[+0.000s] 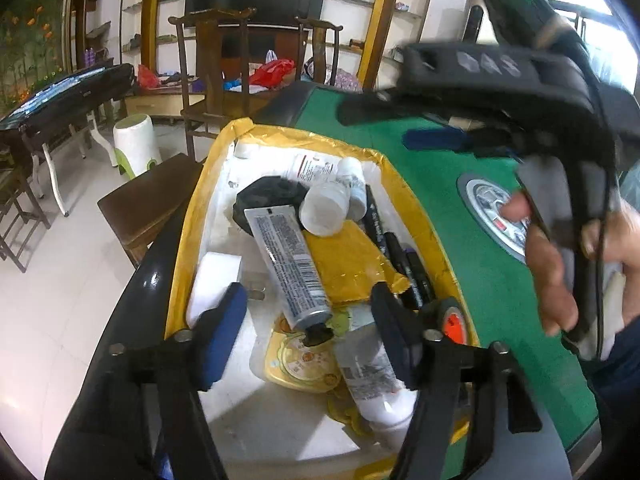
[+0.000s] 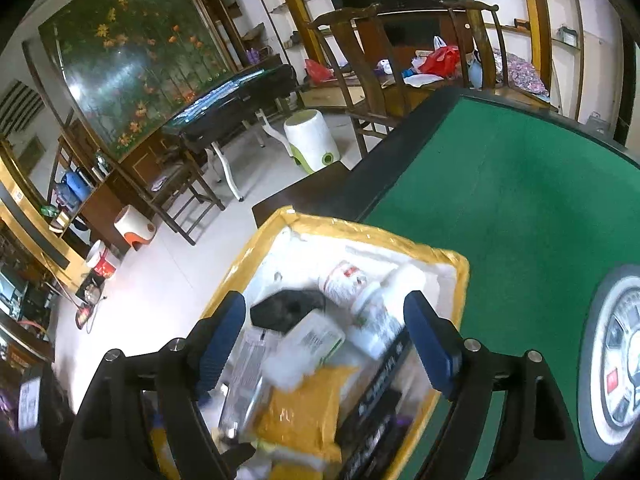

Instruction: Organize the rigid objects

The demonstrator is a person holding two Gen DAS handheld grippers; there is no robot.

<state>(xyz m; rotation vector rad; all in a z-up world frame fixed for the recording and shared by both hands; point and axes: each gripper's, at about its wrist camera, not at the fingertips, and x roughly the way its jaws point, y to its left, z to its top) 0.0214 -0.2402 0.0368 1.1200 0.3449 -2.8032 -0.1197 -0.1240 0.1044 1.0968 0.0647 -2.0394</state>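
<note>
A white foam box with a yellow-taped rim [image 1: 400, 176] [image 2: 360, 232] sits at the corner of the green table. It holds a silver tube [image 1: 288, 264], a white bottle [image 1: 324, 208] [image 2: 308, 344], a black lump [image 1: 268, 200] [image 2: 288, 308], a yellow packet [image 1: 348, 264] [image 2: 304, 412], dark markers [image 1: 412, 272] and a tape roll [image 1: 452, 320]. My left gripper [image 1: 308, 332] is open low over the box, the tube's capped end lying loose between its fingers. My right gripper [image 2: 326, 344] is open above the box with nothing gripped. In the left wrist view it hovers at the upper right [image 1: 400, 126], held by a hand [image 1: 556, 272].
The green felt table [image 1: 440, 208] [image 2: 520, 200] has a round metal centre panel [image 1: 492, 216] [image 2: 616, 372] right of the box. A dark wooden stool [image 1: 148, 200] stands against the table's left edge. Beyond are wooden chairs [image 1: 216, 72] and a white plastic stool [image 1: 134, 142] on the tiled floor.
</note>
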